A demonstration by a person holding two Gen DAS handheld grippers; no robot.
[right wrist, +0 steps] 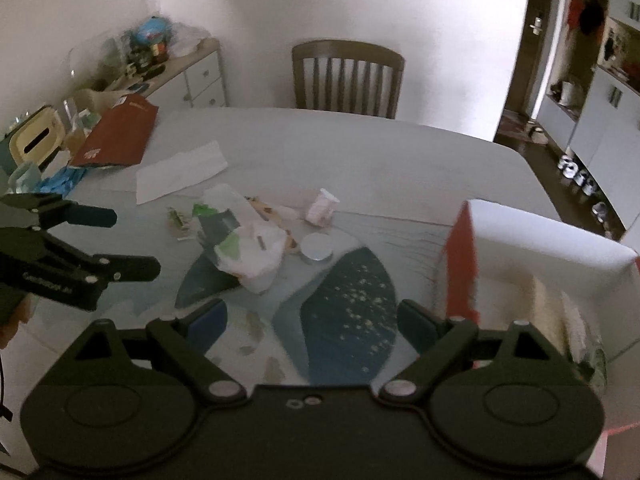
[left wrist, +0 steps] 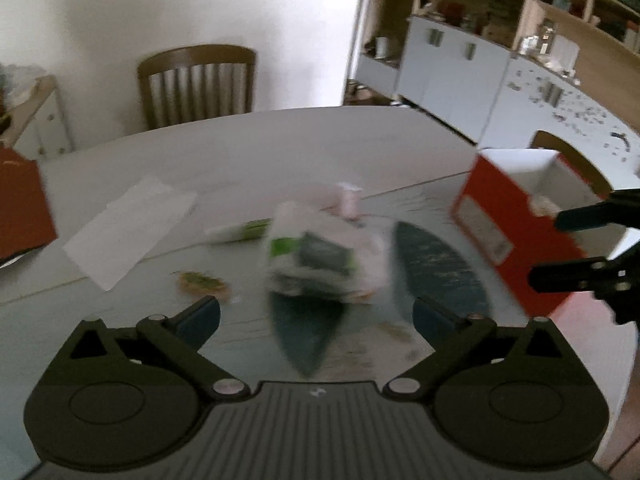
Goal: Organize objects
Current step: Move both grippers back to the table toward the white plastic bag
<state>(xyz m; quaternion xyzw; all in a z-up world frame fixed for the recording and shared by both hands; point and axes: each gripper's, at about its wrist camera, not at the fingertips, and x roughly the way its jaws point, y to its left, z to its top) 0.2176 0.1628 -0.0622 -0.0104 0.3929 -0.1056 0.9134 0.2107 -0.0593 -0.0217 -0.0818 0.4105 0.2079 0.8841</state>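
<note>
Clutter sits mid-table point(right wrist: 360, 148) between two hand-held grippers, both angled down at it. Left gripper point(left wrist: 316, 314) has its jaws spread wide with nothing between them. Right gripper point(right wrist: 312, 322) is also wide and empty.

Main item is a crumpled white plastic bag point(right wrist: 248, 248) with green and dark printing, lying in the middle of the table, ahead of both grippers. It looks light, soft and shapeless, likely to sag and slip, so a pinch on a bunched fold near its top seems the safest hold. It lies slumped, its longer side running roughly from far left to near right in the right wrist view; no clear opening can be made out.

Just beside it are a small round tin point(right wrist: 317, 249), flat and probably rigid, and a pink cup point(right wrist: 322, 208) standing slightly tilted. A red box point(right wrist: 464, 256) with an open white interior stands at the right, a likely destination. A white paper sheet point(right wrist: 180, 170) lies flat farther left.
</note>
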